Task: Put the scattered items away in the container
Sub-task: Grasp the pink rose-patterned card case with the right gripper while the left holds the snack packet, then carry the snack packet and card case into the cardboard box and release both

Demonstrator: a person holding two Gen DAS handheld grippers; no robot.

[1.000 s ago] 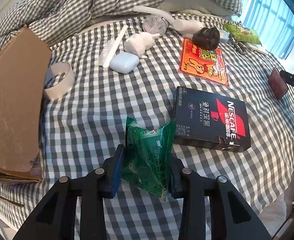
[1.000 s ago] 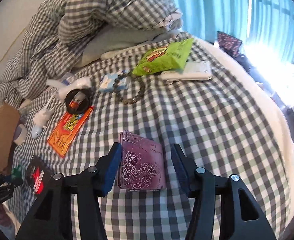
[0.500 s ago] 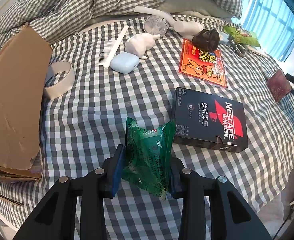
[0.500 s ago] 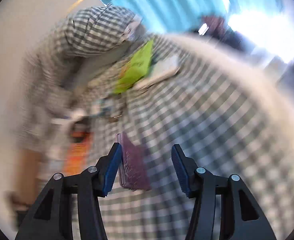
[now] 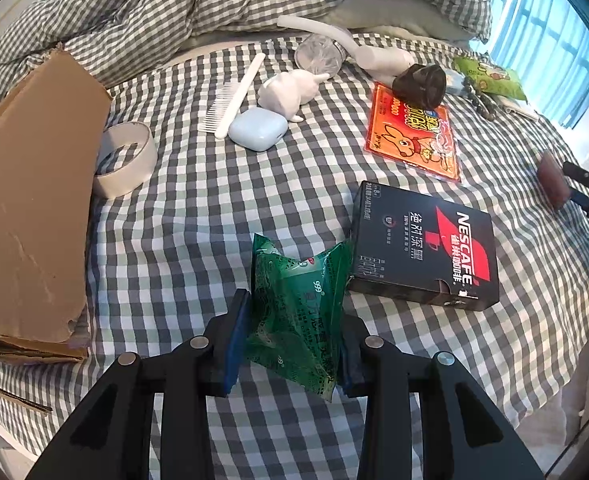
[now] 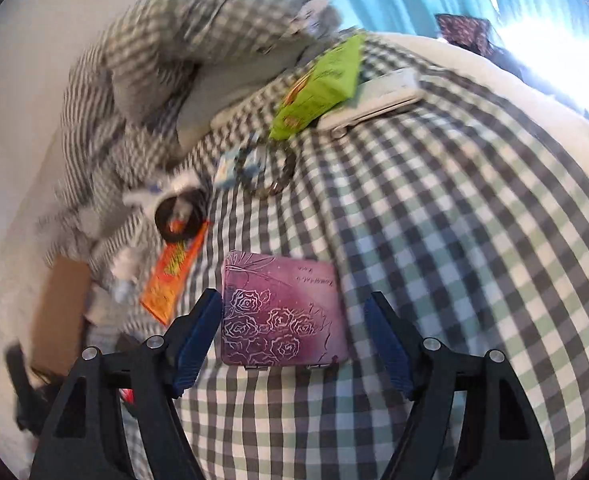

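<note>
A bed (image 5: 198,216) under a grey-and-white checked sheet carries scattered clutter: a flattened cardboard box (image 5: 30,208) at its left edge, a tape roll (image 5: 124,158) just beside it, a white comb (image 5: 234,96), a pale blue case (image 5: 257,128) and a white figurine (image 5: 290,90). An orange packet (image 5: 412,132) lies above a black Nescafé box (image 5: 424,246). A purple rose-patterned case (image 6: 282,314) lies flat (near the bed's right side), a lime snack bag (image 6: 322,84) beyond it.

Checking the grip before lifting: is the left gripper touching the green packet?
Touching: the left wrist view shows the left gripper pressing the green packet from both sides.
</note>
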